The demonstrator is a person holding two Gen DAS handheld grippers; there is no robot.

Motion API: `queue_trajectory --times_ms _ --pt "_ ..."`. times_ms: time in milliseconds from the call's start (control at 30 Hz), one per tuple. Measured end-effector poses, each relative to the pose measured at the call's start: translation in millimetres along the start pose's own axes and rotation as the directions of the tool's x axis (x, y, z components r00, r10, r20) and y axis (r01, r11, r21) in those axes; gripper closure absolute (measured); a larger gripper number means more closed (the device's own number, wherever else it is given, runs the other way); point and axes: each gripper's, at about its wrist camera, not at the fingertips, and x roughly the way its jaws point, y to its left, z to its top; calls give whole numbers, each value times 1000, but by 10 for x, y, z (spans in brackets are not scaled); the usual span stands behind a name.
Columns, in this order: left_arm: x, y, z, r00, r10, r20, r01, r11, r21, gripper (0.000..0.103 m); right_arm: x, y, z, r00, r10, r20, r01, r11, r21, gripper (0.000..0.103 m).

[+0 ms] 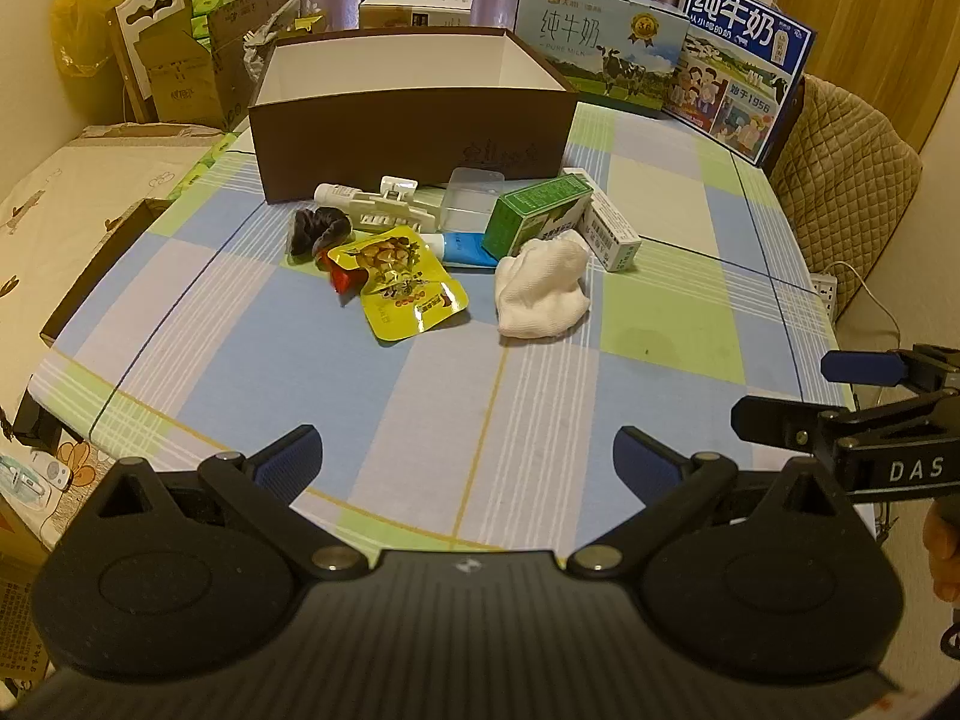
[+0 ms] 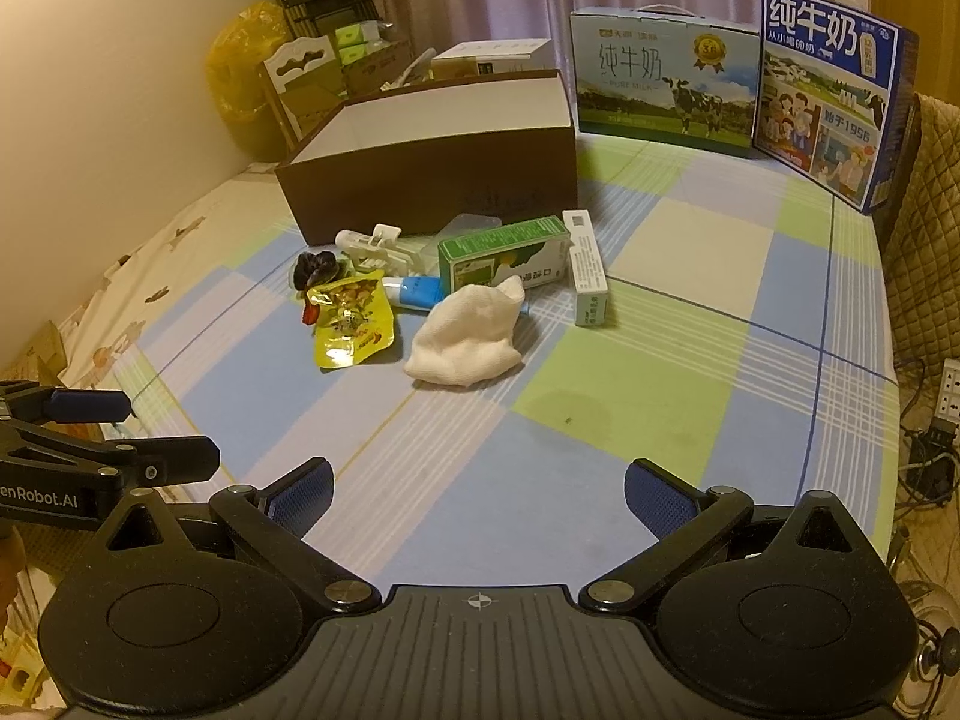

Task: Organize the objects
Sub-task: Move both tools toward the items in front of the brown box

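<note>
A brown open box [image 1: 408, 132] [image 2: 432, 180] with a white inside stands at the back of the checked tablecloth. In front of it lies a heap: a yellow snack pouch [image 1: 405, 282] [image 2: 351, 324], a white cloth [image 1: 543, 288] [image 2: 468, 336], a green carton [image 1: 534, 213] [image 2: 504, 252], a white and green small box [image 1: 609, 225] [image 2: 587, 267], a blue tube [image 1: 465, 247] [image 2: 417, 291], a white clip [image 1: 390, 207] [image 2: 375, 249], a dark hair tie [image 1: 318, 228] [image 2: 315, 270]. My left gripper [image 1: 468, 462] and my right gripper [image 2: 477, 489] hover open near the table's front, far from the heap, nothing between the fingers.
Two milk cartons [image 1: 600, 42] [image 1: 744, 60] stand at the back right. A quilted chair back [image 1: 840, 180] is at the right edge, a bed [image 1: 60, 210] and cardboard boxes [image 1: 192, 72] at the left. A power strip [image 2: 948, 387] hangs off the right side.
</note>
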Motion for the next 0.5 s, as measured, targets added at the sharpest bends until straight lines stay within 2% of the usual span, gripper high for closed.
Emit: queue_trajectory --times_ms 500 --pt "30 -67 18 1000 6 -10 -6 1000 -1 1 28 -88 -9 1000 -1 -8 1 1000 6 2"
